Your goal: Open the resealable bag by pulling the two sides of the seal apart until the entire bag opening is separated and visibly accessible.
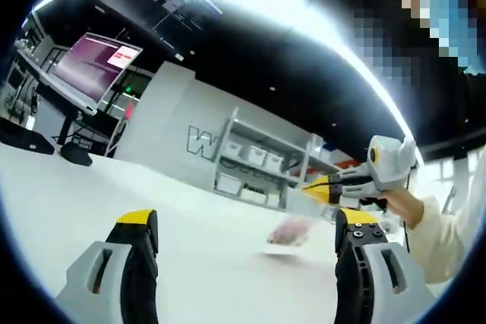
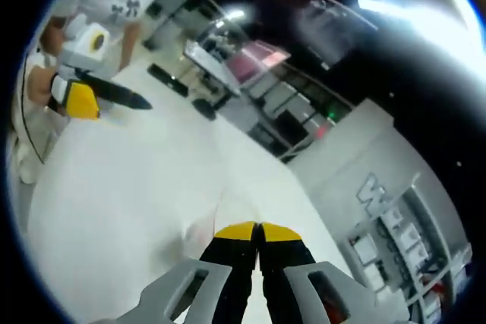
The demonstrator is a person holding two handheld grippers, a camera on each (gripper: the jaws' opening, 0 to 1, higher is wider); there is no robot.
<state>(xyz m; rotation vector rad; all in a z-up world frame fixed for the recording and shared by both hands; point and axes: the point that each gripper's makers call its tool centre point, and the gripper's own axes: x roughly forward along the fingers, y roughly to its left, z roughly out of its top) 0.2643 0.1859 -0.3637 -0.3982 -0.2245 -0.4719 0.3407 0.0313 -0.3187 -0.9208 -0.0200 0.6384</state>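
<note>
Fingers: left gripper (image 1: 247, 244) spread wide, holding nothing. Right gripper (image 2: 258, 233) pinched tight, yellow tips meeting; a pale edge at the tips may be the bag's seal, can't confirm. In the left gripper view it (image 1: 334, 187) hangs over the bag (image 1: 292, 231), a pinkish blur on the table (image 1: 114, 187). Likely right anchors one side while left comes for the other. Shelves (image 1: 254, 165) and monitor (image 1: 95, 62) stand well clear; nothing blocks the left's path.

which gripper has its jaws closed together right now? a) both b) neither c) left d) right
d: in the right gripper view the right gripper has its yellow tips pressed together, apparently on an edge of the bag, while in the left gripper view the left gripper has its jaws standing wide apart over the white table.
</note>
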